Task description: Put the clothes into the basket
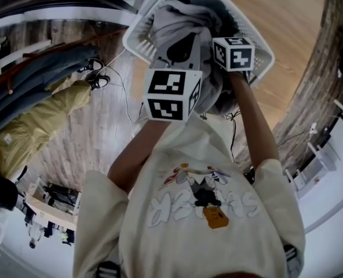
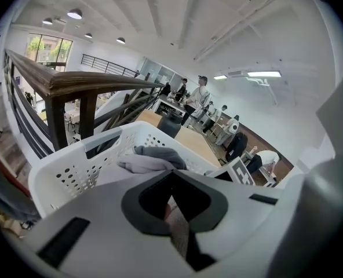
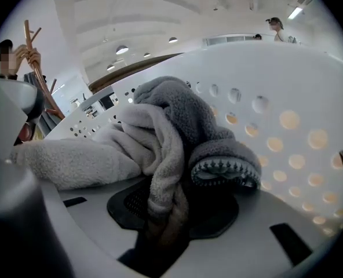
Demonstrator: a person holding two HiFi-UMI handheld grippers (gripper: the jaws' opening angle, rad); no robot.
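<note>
Yellow-green cloth is hanging at the far left of the head view: a jacket [image 1: 41, 120] on a rack, just below some dark garments [image 1: 38, 77]. Moving right, we are holding the left hand-held gripper [image 2: 170, 200] at the near side of the white perforated basket [image 1: 138, 38], with its marker cube [image 1: 172, 94] facing up at us. In the left gripper view its jaws are standing narrow and are pinching a strip of pale cloth [image 2: 180, 233] that is running down between the pads. Past the jaws, folded grey clothes [image 2: 154, 158] are lying inside the basket, and a wooden railing [image 2: 73, 86] is rising behind its rim.

In the middle of the head view the grey clothes are piling up inside the basket, and part of the fabric is draping over its near edge, under our arms. The basket is standing on a wooden floor [image 1: 287, 16].

Further right, we are holding the right hand-held gripper [image 3: 165, 213] down inside the basket, close to its holed wall. Its jaws are standing partly apart and are clamping a thick fold of light grey fleece [image 3: 160, 138]. A darker grey piece with a zigzag-edged cuff [image 3: 223, 169] is resting against that fold, just right of the jaws.
</note>
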